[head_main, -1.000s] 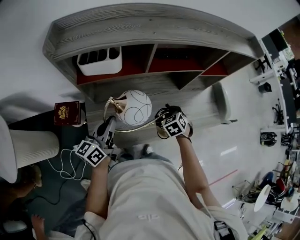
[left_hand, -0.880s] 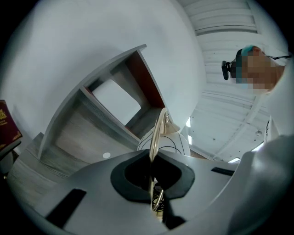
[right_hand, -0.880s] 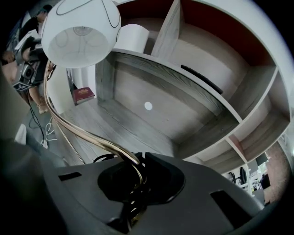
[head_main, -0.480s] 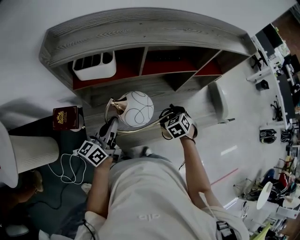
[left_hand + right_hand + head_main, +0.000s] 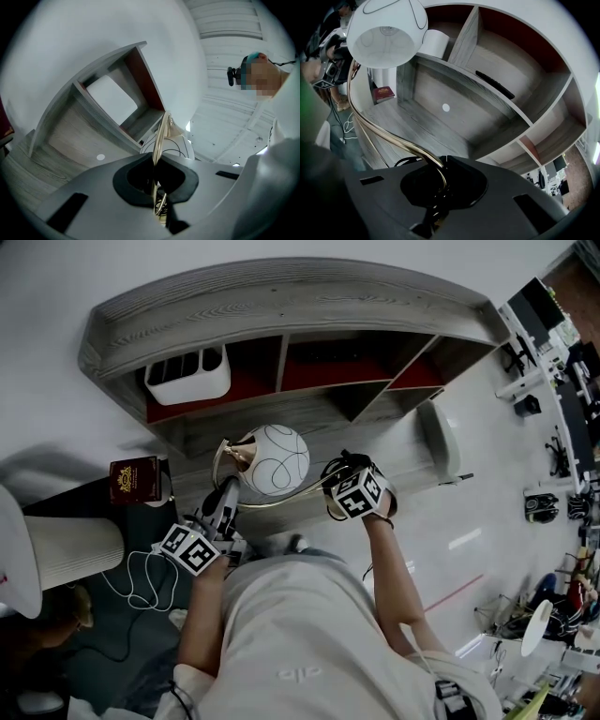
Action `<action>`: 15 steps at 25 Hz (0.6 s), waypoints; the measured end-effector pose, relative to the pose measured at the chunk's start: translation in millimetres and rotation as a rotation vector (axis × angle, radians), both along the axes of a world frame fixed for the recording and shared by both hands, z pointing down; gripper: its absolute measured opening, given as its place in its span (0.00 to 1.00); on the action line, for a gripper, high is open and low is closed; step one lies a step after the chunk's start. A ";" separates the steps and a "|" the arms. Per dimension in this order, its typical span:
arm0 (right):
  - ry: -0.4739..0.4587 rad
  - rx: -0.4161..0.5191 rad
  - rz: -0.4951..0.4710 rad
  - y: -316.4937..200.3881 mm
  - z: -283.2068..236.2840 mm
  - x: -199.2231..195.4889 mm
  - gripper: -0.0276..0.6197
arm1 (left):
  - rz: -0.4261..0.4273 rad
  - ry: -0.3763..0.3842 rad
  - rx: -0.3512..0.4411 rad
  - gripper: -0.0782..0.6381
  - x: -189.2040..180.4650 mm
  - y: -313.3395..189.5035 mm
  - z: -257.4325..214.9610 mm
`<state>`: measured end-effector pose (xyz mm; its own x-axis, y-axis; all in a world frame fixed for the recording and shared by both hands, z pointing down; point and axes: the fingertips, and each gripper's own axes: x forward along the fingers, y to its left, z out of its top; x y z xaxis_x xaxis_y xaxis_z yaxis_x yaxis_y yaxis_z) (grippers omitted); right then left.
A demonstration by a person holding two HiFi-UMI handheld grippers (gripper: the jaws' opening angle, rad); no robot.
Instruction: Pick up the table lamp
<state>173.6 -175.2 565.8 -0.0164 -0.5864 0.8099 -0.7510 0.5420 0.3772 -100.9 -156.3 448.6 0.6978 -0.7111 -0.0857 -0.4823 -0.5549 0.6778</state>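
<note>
The table lamp has a white globe shade [image 5: 274, 458] with thin black lines and a curved gold arm [image 5: 281, 502]. It is held over the grey wooden desk surface [image 5: 309, 418]. My left gripper [image 5: 225, 498] is shut on the gold arm [image 5: 161, 136] at the lamp's left, with the shade [image 5: 180, 149] just beyond it. My right gripper [image 5: 330, 487] points steeply down, and its jaws are closing tight on the gold arm [image 5: 384, 133] at the right. In the right gripper view [image 5: 440, 172] the shade [image 5: 386, 28] hangs at the upper left.
A curved grey shelf unit [image 5: 281, 296] with red-backed compartments rises behind the desk. Its left compartment holds a white organiser bin [image 5: 187, 376]. A dark red box [image 5: 134, 479] lies at the desk's left end. A white cable [image 5: 141, 577] trails on the dark floor.
My right gripper has edged slightly to the right with the lamp's arm. The left gripper and the shade sit almost where they were.
</note>
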 end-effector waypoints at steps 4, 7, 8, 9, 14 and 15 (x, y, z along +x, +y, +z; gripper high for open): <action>0.008 0.006 -0.010 -0.8 4.5 -1.8 0.09 | -0.006 0.002 -0.009 0.13 -0.9 1.2 2.2; 0.009 0.009 -0.017 0.2 2.7 -1.2 0.09 | -0.007 0.004 -0.007 0.13 0.0 4.2 0.4; 0.008 0.010 -0.019 0.1 2.3 -1.1 0.09 | -0.008 0.003 -0.006 0.13 0.2 4.8 -0.1; 0.006 0.009 -0.021 0.0 2.2 -1.2 0.09 | -0.010 0.002 -0.006 0.13 0.3 5.0 -0.3; -0.008 0.002 -0.031 1.4 4.8 -3.2 0.09 | -0.014 -0.004 -0.008 0.13 0.1 5.9 -0.4; -0.009 0.001 -0.031 1.8 5.5 -3.1 0.09 | -0.013 -0.005 -0.009 0.13 0.5 6.2 -0.4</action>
<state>170.4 -173.4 571.3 -0.0423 -0.5863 0.8090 -0.7373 0.5648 0.3707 -100.4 -150.1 448.3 0.6886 -0.7212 -0.0753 -0.4933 -0.5421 0.6802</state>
